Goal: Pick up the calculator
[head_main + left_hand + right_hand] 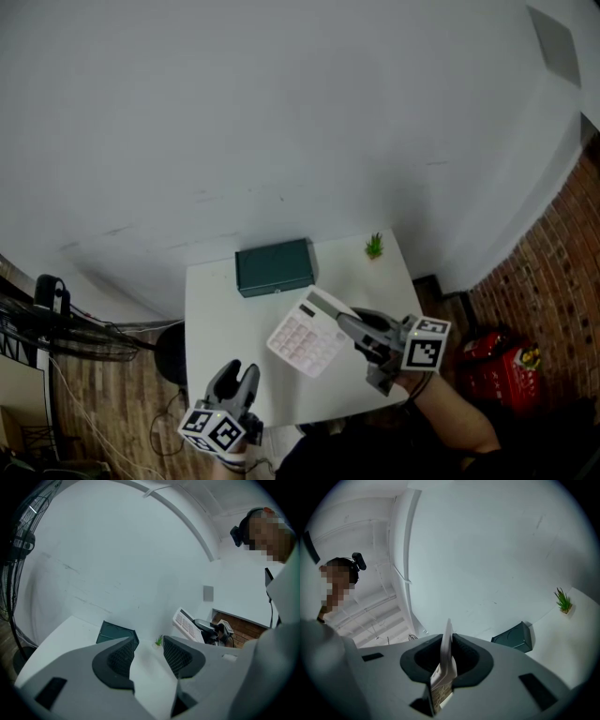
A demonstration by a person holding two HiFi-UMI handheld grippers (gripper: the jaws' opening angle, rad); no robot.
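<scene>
We find the right claw (447, 657) clamped on one edge of the calculator (307, 337), holding it tilted above the white counter (225, 309). The left claw (147, 654) stands open and empty at the counter's near edge, with a green box (274, 266) beyond.

Tabletop (211, 319): white, smooth, matt, no glare.
Calculator (302, 339): pale plastic, slight sheen on the casing, keys duller.
Box (274, 266): dark green, smooth, faintly satin; metal or plastic, can't tell.
Left gripper (147, 656) and right gripper (448, 645): grey matt moulded plastic. Pads (123, 660) are darker and finely ribbed.
Wall (281, 112): matt white paint, faint scuffs.
Floor (122, 384): wood boards.
Brickwork (544, 267): rough, reddish.
</scene>
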